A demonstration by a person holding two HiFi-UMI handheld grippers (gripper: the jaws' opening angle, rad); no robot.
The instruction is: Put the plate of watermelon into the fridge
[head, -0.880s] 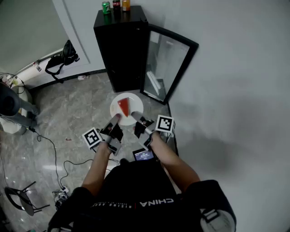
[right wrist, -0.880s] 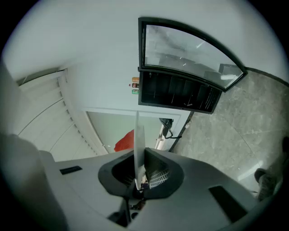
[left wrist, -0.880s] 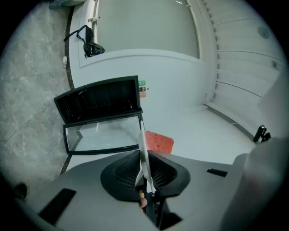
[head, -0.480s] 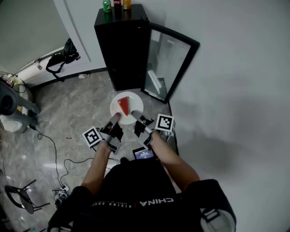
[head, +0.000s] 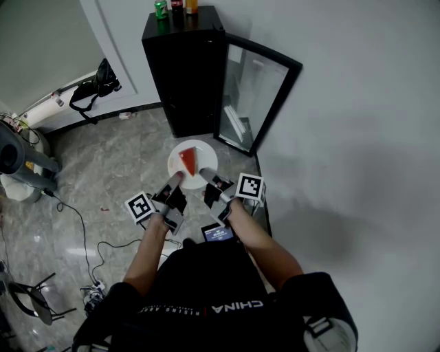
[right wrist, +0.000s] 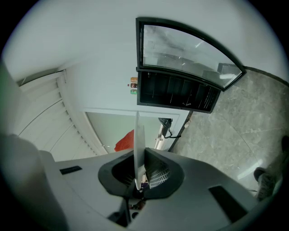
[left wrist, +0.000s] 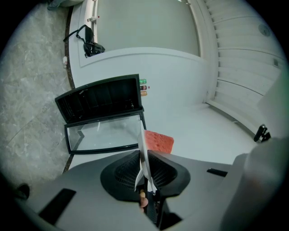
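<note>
The left gripper [head: 173, 184] and right gripper [head: 210, 182] each pinch the rim of a white plate [head: 203, 152], jaws nearly together. A watermelon slice [head: 187, 162] lies on it. Ahead stands a black fridge [head: 184, 69], its glass door [head: 251, 96] open, with drink cans [head: 176, 7] on top.

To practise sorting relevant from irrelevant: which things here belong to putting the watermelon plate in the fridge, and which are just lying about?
Belong to the job: plate; watermelon slice; fridge, door open; left hand-held gripper and right hand-held gripper, both shut on the plate's rim.

Just lying about: drink cans on top of the fridge; black bag; floor cable.
</note>
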